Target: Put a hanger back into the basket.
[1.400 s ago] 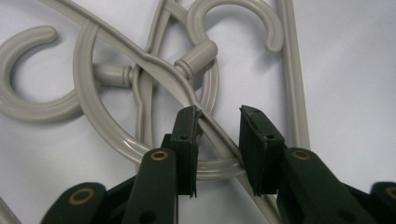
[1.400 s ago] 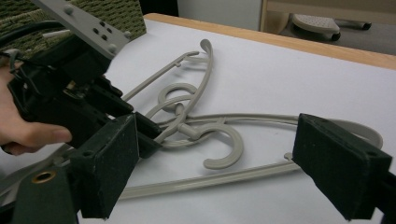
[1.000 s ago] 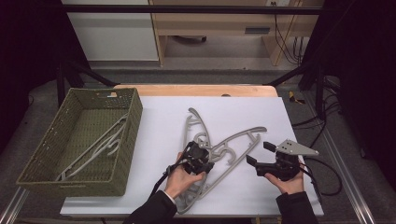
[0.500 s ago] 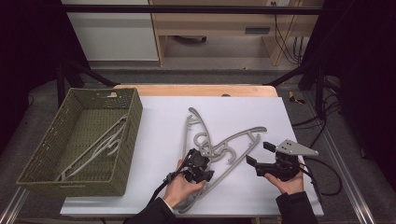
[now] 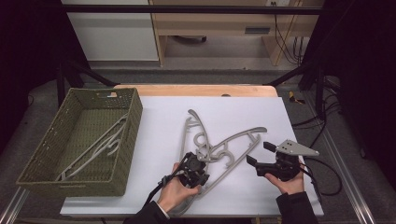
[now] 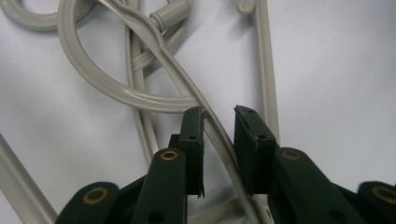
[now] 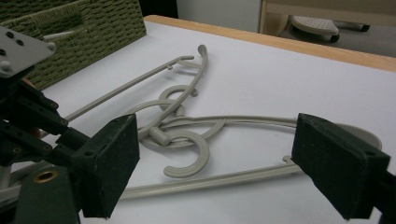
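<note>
Grey plastic hangers (image 5: pixel 219 149) lie tangled in the middle of the white tabletop (image 5: pixel 159 135), two of them crossed with their hooks caught in one another. The person's left gripper (image 5: pixel 194 169) sits low over the near end of this pair. In the left gripper view its jaws have just been closing, and a thin grey arm of one hanger (image 6: pixel 219 140) runs up between the two pads; a narrow gap shows on either side of that bar, so the pads stand around it without pressing on it. Beyond the jaws the hanger's rod bends into the round hook (image 6: pixel 107 79) of the other hanger.

The right gripper (image 5: pixel 260 156) rests in the person's right hand (image 5: pixel 292 183) near the right edge of the tabletop, just beside the outer tip of the longer hanger and not touching it. Its jaws stand wide apart with nothing between them; in the right gripper view the two black pads frame the tangled hangers (image 7: pixel 182 135), which lie a little way off on the white surface.

At the left edge of the tabletop stands a green woven basket (image 5: pixel 130 116), and a further grey hanger (image 5: pixel 95 149) lies slantwise inside it, well apart from the two under the grippers.
</note>
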Demonstrator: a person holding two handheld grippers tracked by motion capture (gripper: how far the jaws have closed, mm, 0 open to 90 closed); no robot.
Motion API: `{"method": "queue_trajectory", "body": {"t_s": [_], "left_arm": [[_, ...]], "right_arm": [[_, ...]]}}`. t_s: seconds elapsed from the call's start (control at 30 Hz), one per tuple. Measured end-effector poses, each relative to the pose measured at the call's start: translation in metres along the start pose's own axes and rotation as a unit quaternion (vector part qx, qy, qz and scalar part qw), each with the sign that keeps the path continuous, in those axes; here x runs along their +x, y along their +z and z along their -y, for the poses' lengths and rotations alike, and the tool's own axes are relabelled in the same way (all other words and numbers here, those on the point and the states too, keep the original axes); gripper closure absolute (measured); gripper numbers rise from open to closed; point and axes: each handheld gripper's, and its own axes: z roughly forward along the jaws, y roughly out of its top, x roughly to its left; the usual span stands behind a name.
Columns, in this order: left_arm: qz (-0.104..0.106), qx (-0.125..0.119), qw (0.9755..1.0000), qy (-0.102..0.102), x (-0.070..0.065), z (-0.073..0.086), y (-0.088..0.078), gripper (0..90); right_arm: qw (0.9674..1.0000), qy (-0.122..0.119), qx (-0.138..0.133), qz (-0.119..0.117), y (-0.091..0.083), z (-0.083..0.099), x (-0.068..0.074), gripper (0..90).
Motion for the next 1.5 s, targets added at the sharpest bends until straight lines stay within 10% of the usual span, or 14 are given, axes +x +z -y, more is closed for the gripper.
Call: {"method": "queue_trajectory", "body": {"t_s": [0.23, 0.97, 1.23, 1.5], "left_arm": [[0.0, -0.009, 0.9997, -0.022, 0.001, 0.0, 0.007, 61.1], [0.016, 0.015, 0.9998, -0.005, 0.008, 0.021, -0.009, 71.1], [-0.014, -0.028, 0.9995, 0.007, 0.006, -0.005, -0.028, 52.5], [0.001, -0.009, 0.9999, 0.01, 0.02, -0.029, 0.001, 55.8]], "right_arm": [[1.0, 0.002, 0.0, -0.001, 0.001, 0.0, 0.001, 15.5], [1.0, -0.003, 0.001, 0.0, 0.0, 0.0, 0.001, 15.6], [1.0, 0.001, -0.002, 0.0, -0.001, -0.001, 0.0, 15.6], [1.0, 0.0, -0.002, -0.002, -0.001, -0.001, 0.0, 15.6]]}}
